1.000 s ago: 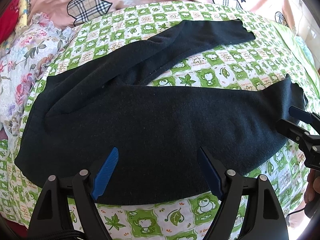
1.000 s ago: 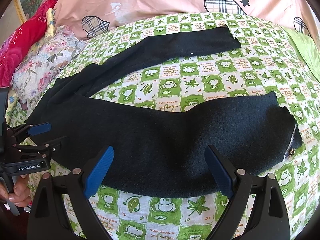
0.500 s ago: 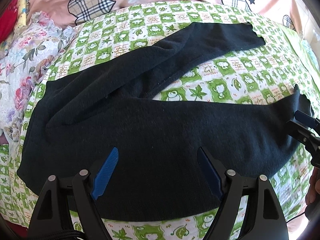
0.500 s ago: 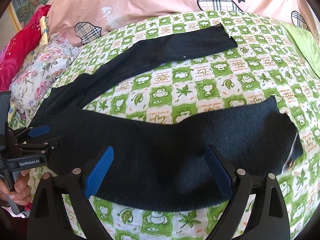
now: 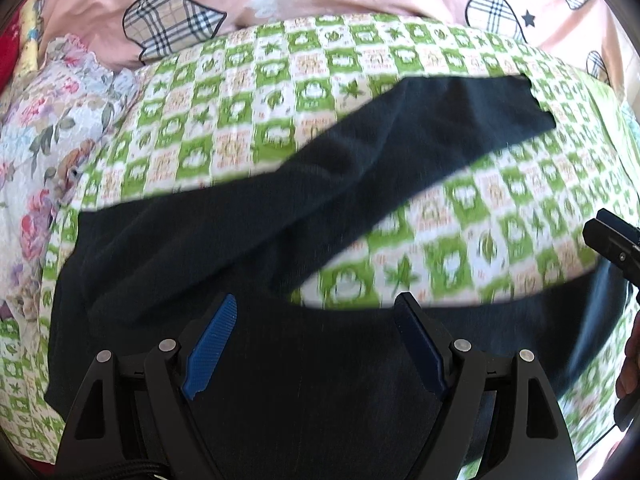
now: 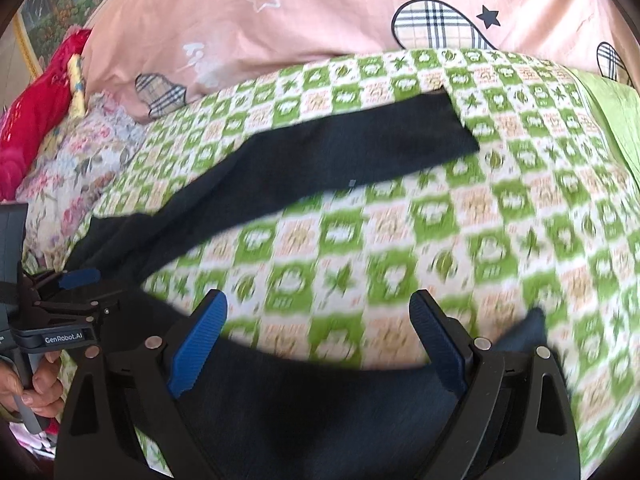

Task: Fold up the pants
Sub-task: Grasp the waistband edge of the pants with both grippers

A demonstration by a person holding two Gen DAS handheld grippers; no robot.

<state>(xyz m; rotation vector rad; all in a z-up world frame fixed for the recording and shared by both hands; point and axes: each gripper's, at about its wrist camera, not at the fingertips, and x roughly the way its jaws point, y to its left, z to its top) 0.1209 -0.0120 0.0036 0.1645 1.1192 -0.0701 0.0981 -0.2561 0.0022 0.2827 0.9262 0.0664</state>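
Dark navy pants (image 5: 248, 240) lie spread on a green checked bedsheet (image 5: 280, 92), legs splayed apart to the right. The far leg (image 6: 360, 148) runs up to the right. The near leg (image 6: 320, 400) lies across the bottom of both views. My left gripper (image 5: 316, 340) is open, hovering over the near leg close to the crotch. My right gripper (image 6: 318, 340) is open over the near leg's upper edge, further toward the cuff (image 6: 532, 328). The right gripper also shows at the right edge of the left wrist view (image 5: 612, 240).
A pink duvet with plaid hearts (image 6: 320, 12) lies behind the sheet. A floral cloth (image 5: 36, 140) and a red cloth (image 6: 36, 104) lie at the left. A light green sheet (image 6: 612, 112) is at the far right.
Both grippers have moved forward and lower over the near leg, which now sits at the bottom of both views. The views are motion-blurred. Both stay open.
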